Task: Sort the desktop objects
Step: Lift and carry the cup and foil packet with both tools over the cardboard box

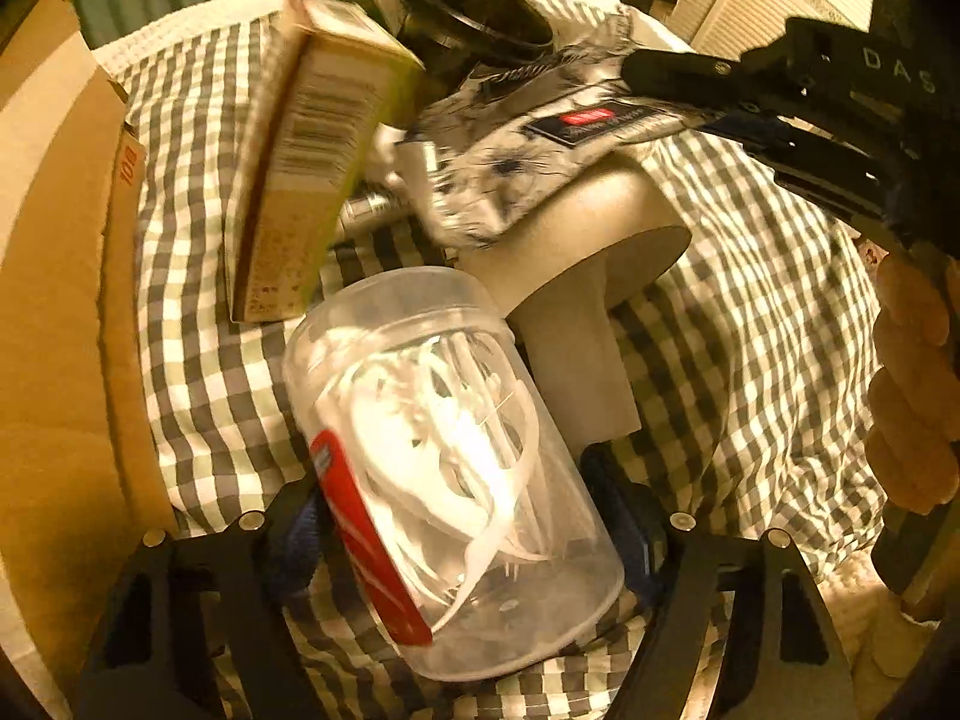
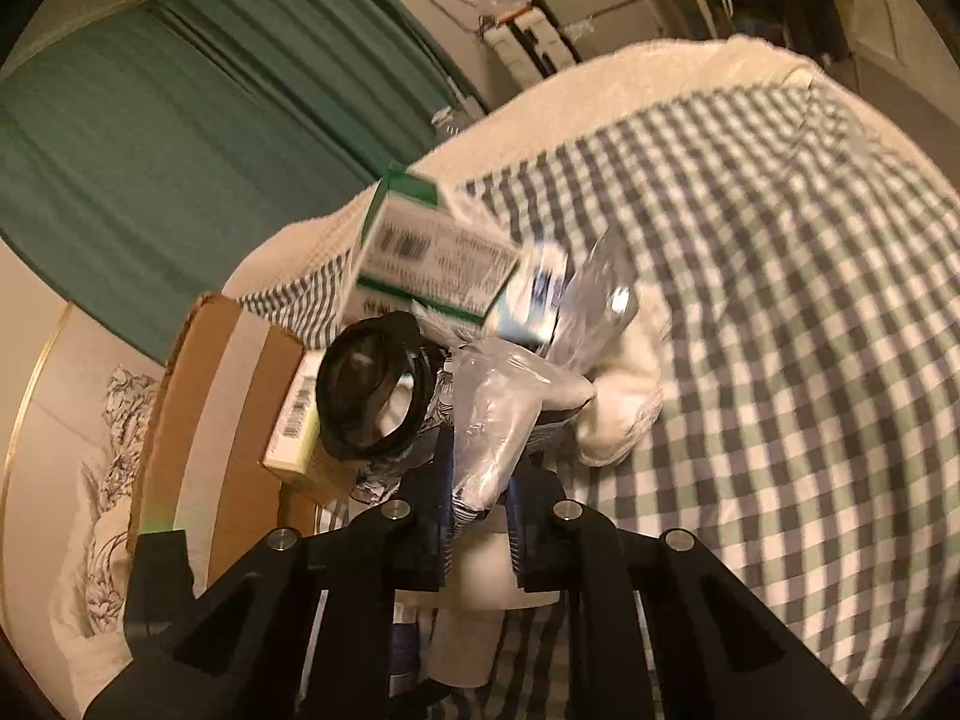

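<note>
Left gripper (image 1: 474, 531) is pointing steeply downward, jaws standing wide on either side of a clear jar (image 1: 450, 468). Right gripper (image 2: 480, 516) is angling down, jaws nearly closed, pinching a plastic packet (image 2: 498, 414). Right hand (image 1: 918, 384) is wrapping its handle.

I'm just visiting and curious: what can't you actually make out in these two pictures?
- Left view: print on the tilted box is blurred.
- Left view: the jar hides the cloth beneath and its own bottom is cut off by the left tool.
- Right view: the plastic bag in the right tool hides what lies behind.
</note>
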